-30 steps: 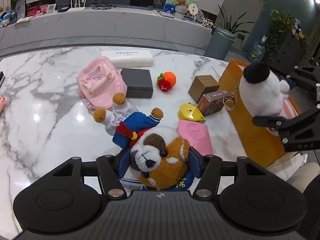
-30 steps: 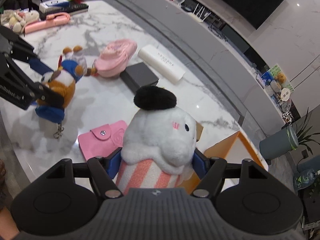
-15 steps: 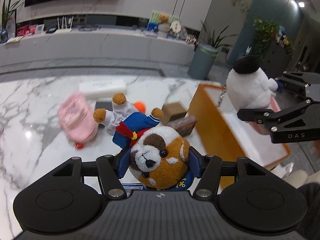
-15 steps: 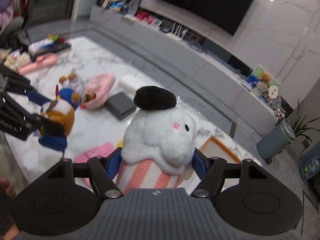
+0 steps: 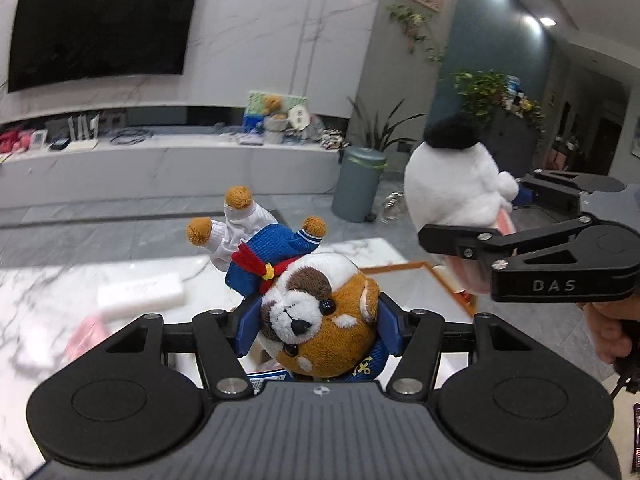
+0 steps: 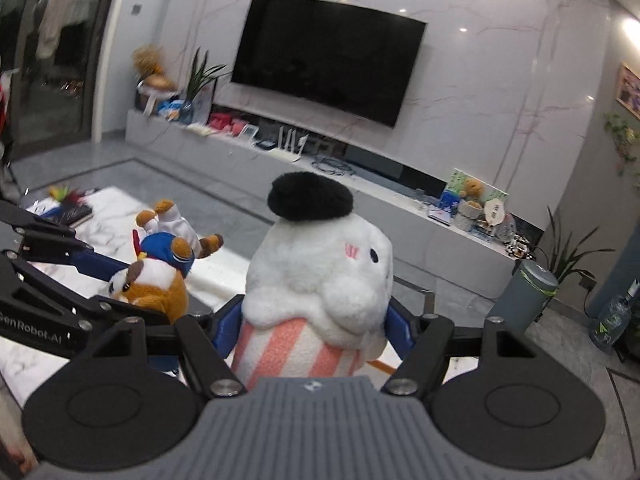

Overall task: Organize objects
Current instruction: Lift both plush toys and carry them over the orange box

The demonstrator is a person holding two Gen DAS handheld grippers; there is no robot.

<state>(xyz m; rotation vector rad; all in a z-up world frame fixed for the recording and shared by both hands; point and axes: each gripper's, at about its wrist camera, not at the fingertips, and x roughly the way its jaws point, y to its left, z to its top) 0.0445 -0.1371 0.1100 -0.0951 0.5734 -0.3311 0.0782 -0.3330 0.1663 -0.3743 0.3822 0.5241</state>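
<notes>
- The left gripper (image 5: 318, 330) has its blue-padded fingers (image 5: 247, 326) clamped on the head of a brown-and-white plush dog in a blue sailor jacket with a red scarf (image 5: 320, 320); the head fills the gap between the pads.
- The dog's body and tan paws stick out forward past the fingertips, legs tipped upward, clear of the white marble table (image 5: 48, 292).
- The right gripper (image 6: 316, 328) grips a white fluffy plush with a black pompom hat and a pink-and-white striped base (image 6: 320, 280); its fingers (image 6: 228, 326) press the striped base from both sides, and the white head rises above them.
- In the left wrist view, the white plush hangs to the right of the dog, above an orange-rimmed box (image 5: 432, 272) at the table's far right.
- A white rectangular case (image 5: 140, 294) lies on the table, left of the left fingers.
</notes>
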